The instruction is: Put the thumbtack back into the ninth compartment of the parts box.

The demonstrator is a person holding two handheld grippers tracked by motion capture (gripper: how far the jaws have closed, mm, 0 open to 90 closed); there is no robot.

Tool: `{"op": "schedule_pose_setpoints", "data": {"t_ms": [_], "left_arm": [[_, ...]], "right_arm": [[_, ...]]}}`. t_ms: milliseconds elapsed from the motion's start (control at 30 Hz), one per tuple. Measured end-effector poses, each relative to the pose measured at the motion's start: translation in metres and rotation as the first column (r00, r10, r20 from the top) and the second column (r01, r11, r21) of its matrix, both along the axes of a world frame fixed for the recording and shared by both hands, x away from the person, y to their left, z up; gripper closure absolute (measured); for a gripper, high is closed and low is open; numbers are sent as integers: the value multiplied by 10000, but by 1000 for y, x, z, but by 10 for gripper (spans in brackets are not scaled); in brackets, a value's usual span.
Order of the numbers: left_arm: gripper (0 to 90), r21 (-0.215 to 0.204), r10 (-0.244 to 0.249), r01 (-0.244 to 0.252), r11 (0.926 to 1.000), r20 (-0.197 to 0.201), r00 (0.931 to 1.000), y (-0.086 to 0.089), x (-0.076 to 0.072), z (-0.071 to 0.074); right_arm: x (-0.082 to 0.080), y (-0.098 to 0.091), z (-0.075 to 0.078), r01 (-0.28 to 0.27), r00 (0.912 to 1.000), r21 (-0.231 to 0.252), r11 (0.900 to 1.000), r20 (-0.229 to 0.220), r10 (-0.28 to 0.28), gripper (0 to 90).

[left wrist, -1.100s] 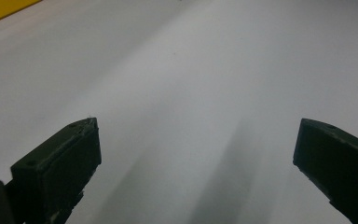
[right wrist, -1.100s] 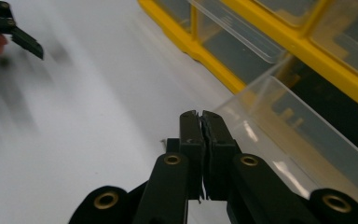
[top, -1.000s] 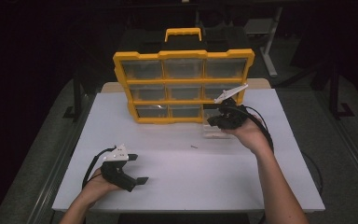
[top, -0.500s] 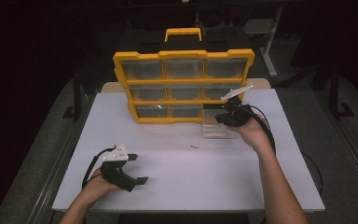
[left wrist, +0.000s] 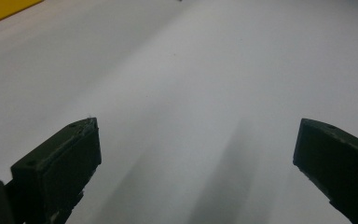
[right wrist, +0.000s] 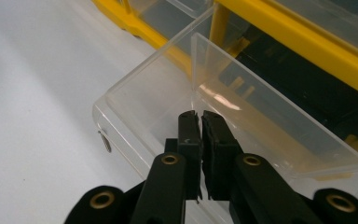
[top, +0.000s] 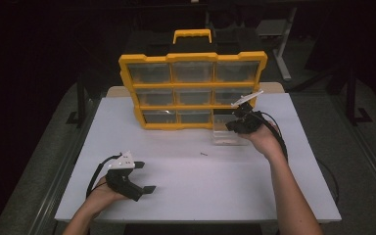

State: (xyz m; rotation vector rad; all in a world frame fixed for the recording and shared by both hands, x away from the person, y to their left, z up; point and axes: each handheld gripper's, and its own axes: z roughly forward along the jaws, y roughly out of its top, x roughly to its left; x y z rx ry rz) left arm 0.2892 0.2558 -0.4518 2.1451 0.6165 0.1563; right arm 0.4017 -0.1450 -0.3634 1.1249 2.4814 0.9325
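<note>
Here, the right gripper (right wrist: 199, 116) is pinching the thin dividing wall of a clear plastic drawer (right wrist: 135, 100), its 2 black jaws pressed nearly together with the wall running straight out from between their tips. In the high view the clear plastic drawer (top: 223, 136) is sitting on the white table (top: 186, 186), just in front of the lower right corner of the yellow organizer (top: 193, 90), right below the dark slot at that corner. The right gripper (top: 235, 123) is hovering at the drawer's right end, close to the organizer's front. The organizer is standing upright at the table's far side, showing 3 rows of 3 compartments and a yellow handle on top. A small dark screw (top: 203, 154) is lying on the table a little nearer the person than the drawer, apart from it. The left gripper (top: 144, 177) is resting low at the near left of the table, well away from the drawer. In the left gripper view its jaws are standing wide apart over bare table (left wrist: 191, 93), grasping nothing.
</note>
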Motion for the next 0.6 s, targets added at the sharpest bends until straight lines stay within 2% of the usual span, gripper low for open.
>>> {"op": "schedule_pose_setpoints", "data": {"t_ms": [333,600], "left_arm": [[6,-7,19,-19,10000,-5,10000,0,0,0],[6,11,-10,10,10000,17,10000,0,0,0]], "right_arm": [[-6,-2,12,-107,9997,259,9996,244,101,889],[-15,6,24,-599,9977,613,9963,340,579,889]]}}
